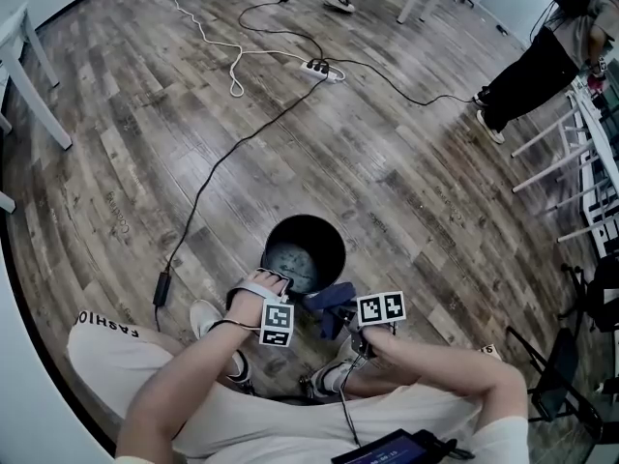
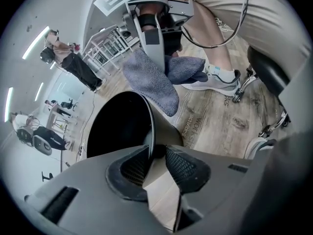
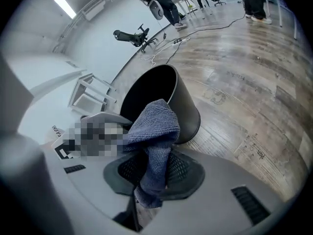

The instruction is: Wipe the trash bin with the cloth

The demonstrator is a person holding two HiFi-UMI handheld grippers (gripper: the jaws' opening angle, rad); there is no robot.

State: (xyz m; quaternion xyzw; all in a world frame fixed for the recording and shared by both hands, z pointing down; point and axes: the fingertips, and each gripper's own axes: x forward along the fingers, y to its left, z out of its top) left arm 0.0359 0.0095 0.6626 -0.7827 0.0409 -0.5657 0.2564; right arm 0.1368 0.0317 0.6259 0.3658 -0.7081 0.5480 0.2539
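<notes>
The round black trash bin (image 1: 334,240) stands on the wood floor just in front of my feet. My left gripper (image 1: 274,280) is at its near rim. In the left gripper view the jaws straddle the rim, one pad inside and one outside the bin wall (image 2: 164,131), so my left gripper (image 2: 155,155) is shut on it. My right gripper (image 1: 340,315) hangs just right of the bin, above the floor. It is shut on a blue-grey cloth (image 1: 327,303). The cloth (image 3: 154,129) bunches up out of the right gripper (image 3: 151,173), with the bin (image 3: 183,106) behind. The cloth (image 2: 151,80) droops beside the bin's rim.
A black cable (image 1: 227,153) runs from a power strip (image 1: 324,69) across the floor to the bin's left. A person (image 1: 542,61) stands at the far right near white racks (image 1: 590,153). My shoes (image 1: 205,315) flank the bin. A stool's base (image 2: 254,80) is close behind.
</notes>
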